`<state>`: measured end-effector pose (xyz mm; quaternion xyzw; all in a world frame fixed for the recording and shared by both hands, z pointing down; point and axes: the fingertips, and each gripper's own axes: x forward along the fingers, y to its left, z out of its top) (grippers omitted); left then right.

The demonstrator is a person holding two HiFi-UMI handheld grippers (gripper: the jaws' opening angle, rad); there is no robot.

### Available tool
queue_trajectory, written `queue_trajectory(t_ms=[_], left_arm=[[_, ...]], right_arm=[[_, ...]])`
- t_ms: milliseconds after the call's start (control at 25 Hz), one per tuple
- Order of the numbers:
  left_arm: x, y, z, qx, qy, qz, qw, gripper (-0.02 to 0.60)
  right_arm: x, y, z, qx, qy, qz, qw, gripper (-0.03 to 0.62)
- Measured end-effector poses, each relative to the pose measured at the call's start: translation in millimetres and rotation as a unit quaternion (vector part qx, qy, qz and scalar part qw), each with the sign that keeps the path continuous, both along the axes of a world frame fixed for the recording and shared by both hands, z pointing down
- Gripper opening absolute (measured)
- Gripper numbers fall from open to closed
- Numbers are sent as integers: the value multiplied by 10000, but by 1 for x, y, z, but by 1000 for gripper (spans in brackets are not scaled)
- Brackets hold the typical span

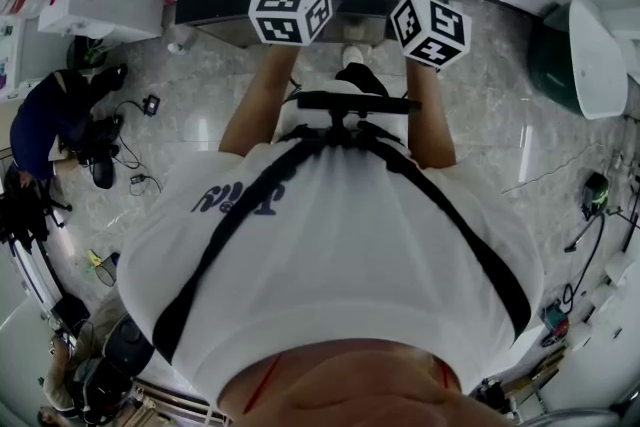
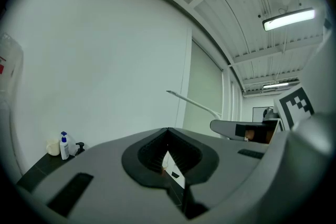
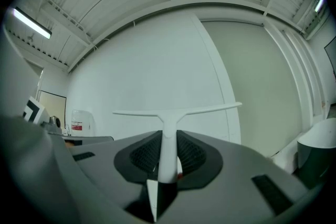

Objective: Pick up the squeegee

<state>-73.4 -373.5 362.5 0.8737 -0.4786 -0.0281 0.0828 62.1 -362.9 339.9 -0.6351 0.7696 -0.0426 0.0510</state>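
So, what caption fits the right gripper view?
The right tongs clamp the white squeegee by its handle, blade toward a white wall.

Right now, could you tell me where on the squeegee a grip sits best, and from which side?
Take the squeegee by its straight handle, coming from the handle's free end, as the right gripper does now. The handle is narrow enough for the fingers; the long thin crossbar would probably twist.

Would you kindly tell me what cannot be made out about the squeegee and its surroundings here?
1. Squeegee handle's lower end: right gripper view, buried inside the right gripper.
2. Squeegee in head view: hidden beyond the right marker cube.
3. Bottle label: left gripper view, too small to read.
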Motion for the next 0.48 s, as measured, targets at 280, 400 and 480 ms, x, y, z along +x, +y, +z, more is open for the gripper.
queue_trajectory(t_ms=[280,400,480], left_arm=[[6,-3,5,-57,11,55,10000,9],[6,-4,6,-57,25,55,10000,9],[5,-5,5,-57,41,40,10000,9]], right_arm=[[5,-2,5,-61,17,36,10000,91],[4,-3,5,-70,20,38,10000,91],[3,-4,5,-69,20,33,10000,91]])
